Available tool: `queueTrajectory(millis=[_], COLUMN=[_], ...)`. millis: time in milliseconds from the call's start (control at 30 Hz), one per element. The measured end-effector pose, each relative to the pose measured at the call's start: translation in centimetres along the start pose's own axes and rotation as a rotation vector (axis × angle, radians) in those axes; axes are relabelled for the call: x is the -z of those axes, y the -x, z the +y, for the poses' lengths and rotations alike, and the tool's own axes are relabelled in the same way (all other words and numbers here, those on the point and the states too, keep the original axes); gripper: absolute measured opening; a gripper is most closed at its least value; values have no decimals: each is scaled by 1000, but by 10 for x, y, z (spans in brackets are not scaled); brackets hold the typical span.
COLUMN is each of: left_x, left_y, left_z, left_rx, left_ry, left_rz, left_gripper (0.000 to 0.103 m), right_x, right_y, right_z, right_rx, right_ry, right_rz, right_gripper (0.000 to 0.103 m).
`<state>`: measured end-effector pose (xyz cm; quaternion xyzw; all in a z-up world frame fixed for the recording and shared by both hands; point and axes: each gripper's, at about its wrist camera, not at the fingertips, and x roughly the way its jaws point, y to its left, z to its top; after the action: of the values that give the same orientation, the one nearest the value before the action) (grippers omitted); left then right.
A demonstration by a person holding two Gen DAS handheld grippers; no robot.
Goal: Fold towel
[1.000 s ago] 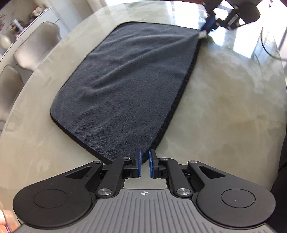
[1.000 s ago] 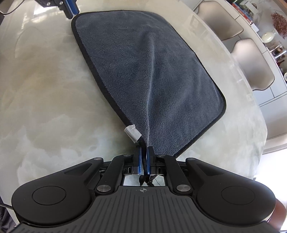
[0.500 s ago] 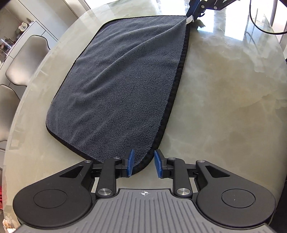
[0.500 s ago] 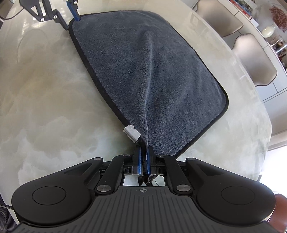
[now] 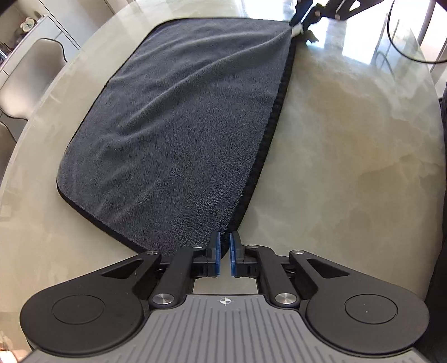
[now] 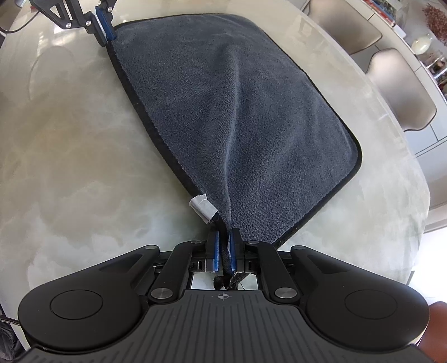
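A dark grey towel (image 5: 181, 125) with a black hem lies spread on the marble table (image 5: 349, 153). My left gripper (image 5: 223, 243) is at its near corner; the jaws are closing, and the hem runs in between the fingertips. The right wrist view shows that same gripper (image 6: 104, 25) at the towel's (image 6: 237, 111) far corner. My right gripper (image 6: 223, 243) pinches the opposite corner of the same long edge beside a white label (image 6: 202, 208). Bunched fabric sits between its pads while the jaws ease slightly apart. A raised ridge runs from that grip across the cloth.
The round table's edge curves past the towel's far side, with pale chairs (image 5: 30, 75) (image 6: 399, 92) beyond it. A black cable (image 5: 405, 47) loops at the far right. Bare marble (image 6: 69, 139) lies beside the held edge.
My left jaws opened wide around the towel's near corner half a second ago and have closed onto it. The right gripper kept its hold and place.
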<state>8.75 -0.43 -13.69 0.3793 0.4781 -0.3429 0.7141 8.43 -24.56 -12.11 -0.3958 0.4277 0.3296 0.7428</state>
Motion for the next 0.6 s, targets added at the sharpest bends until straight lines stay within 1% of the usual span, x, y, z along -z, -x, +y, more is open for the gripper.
queueTrajectory(millis=[67, 133, 300, 367, 433, 467, 500, 567, 600], left_x=[0, 0, 0, 0, -1, -1, -1, -1, -1], left_y=[1, 4, 3, 0, -1, -2, -3, -4, -4], left_z=[0, 0, 5, 4, 5, 6, 6, 6, 6], left_rx=[0, 1, 8, 3, 3, 4, 4, 3, -5], left_ry=[8, 13, 33, 25, 25, 28, 29, 31, 30], left_rz=[-3, -6, -4, 5, 0, -2, -5, -12, -15], left_gripper=[4, 0, 0, 0, 0, 1, 4, 4, 8], right_x=[0, 1, 3, 4, 4, 4, 4, 3, 3], right_y=[1, 0, -2, -4, -5, -5, -5, -6, -6], right_z=[-1, -2, -2, 1, 6, 7, 8, 9, 9], right_rx=[-1, 2, -4, 1, 13, 17, 15, 12, 9], right_ry=[-3, -4, -10, 10, 44, 57, 58, 59, 60], right_rz=[-6, -10, -3, 8, 14, 11, 7, -2, -7], right_gripper=[10, 11, 11, 15, 26, 27, 27, 27, 27])
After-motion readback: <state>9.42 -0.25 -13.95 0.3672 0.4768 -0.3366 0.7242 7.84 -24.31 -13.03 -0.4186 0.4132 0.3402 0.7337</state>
